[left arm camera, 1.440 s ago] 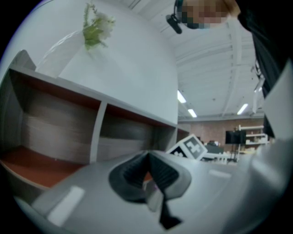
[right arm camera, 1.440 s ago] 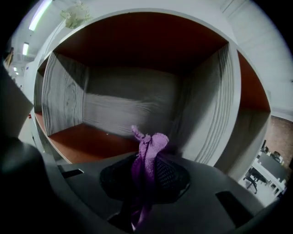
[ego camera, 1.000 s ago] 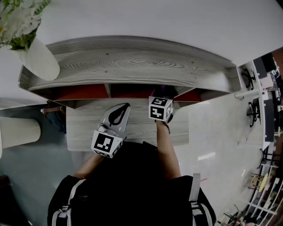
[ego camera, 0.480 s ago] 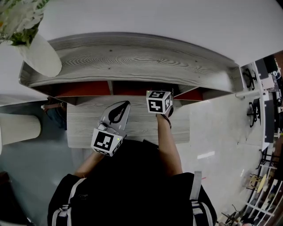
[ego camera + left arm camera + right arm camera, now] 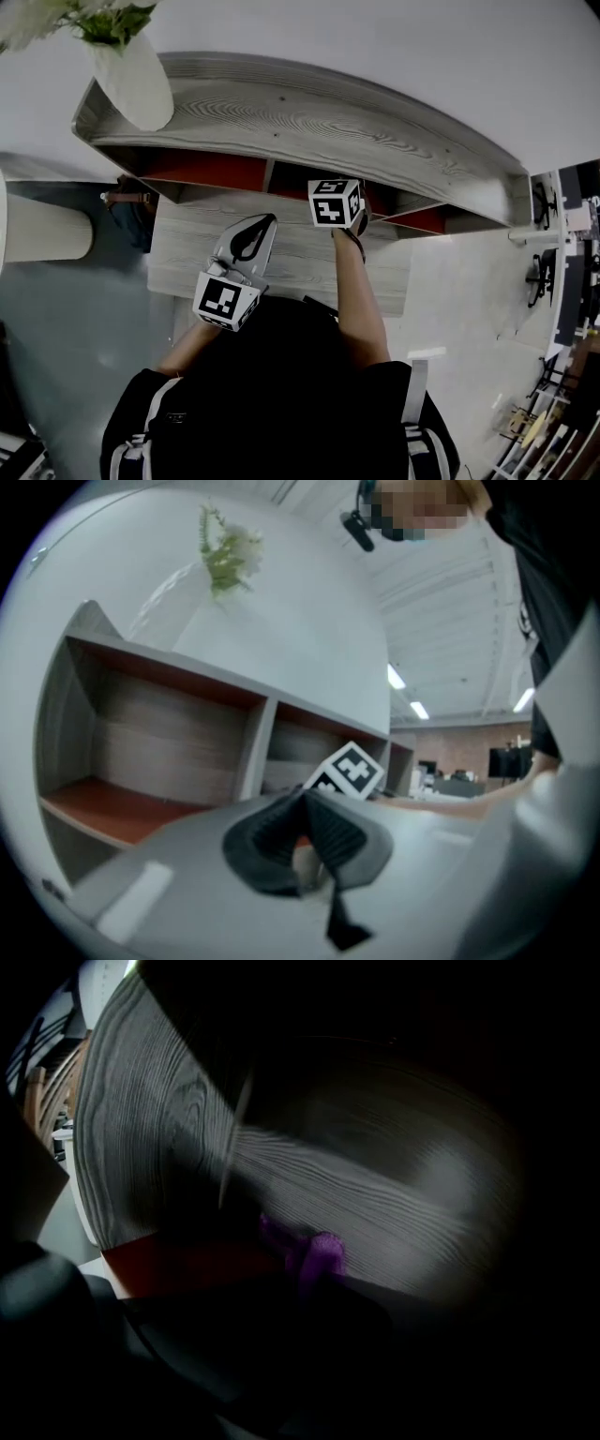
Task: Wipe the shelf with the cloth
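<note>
Item: shelf (image 5: 309,117), grey wood-grain, long top board, red-floored compartments set apart by upright dividers. Item: white vase (image 5: 131,80) with green and white sprigs, standing at the left end of the shelf top. Item: low grey wood-grain surface (image 5: 300,267) in front of the shelf. Item: right gripper (image 5: 307,1286), reaching into the middle compartment, its marker cube at the compartment mouth; jaws pressed together on a purple cloth (image 5: 322,1252). The cloth is inside that dim compartment, bunched where the red floor meets a grey-grained panel. Item: left gripper (image 5: 302,799), held over the surface in front of the shelf and left of the right one; jaws pressed together, nothing between them.
</note>
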### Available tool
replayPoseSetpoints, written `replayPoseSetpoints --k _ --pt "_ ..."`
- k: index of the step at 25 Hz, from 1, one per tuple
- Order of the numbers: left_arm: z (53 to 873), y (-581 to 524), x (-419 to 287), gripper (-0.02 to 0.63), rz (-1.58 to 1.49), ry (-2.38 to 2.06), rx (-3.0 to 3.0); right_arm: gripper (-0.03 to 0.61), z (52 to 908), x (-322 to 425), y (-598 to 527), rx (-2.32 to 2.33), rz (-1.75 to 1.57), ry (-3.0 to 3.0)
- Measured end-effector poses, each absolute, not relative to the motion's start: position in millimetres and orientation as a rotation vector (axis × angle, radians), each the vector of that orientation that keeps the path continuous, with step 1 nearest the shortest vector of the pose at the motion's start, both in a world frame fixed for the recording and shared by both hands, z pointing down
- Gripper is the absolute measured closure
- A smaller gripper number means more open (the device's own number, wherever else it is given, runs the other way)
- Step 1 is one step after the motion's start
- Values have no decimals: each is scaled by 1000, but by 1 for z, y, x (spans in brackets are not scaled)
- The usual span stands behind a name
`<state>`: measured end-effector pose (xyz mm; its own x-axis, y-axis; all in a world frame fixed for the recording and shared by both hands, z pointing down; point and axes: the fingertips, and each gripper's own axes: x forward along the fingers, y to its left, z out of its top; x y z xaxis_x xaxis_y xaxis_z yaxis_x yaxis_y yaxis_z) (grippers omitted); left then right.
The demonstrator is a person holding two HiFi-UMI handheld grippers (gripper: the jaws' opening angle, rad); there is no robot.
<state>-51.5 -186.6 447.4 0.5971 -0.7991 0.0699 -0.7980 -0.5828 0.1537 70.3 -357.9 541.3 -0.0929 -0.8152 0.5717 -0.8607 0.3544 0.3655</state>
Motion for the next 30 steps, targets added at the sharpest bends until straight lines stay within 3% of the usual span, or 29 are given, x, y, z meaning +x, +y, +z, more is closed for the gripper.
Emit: replayPoseSetpoints --k 20,30 --pt "450 -149 -86 611 -15 -1500 2557 531 542 -39 -346 982 -30 -2179" --pt "450 -138 -90 611 -22 -1509 2550 531 542 -52 -323 879 -40 -2219"
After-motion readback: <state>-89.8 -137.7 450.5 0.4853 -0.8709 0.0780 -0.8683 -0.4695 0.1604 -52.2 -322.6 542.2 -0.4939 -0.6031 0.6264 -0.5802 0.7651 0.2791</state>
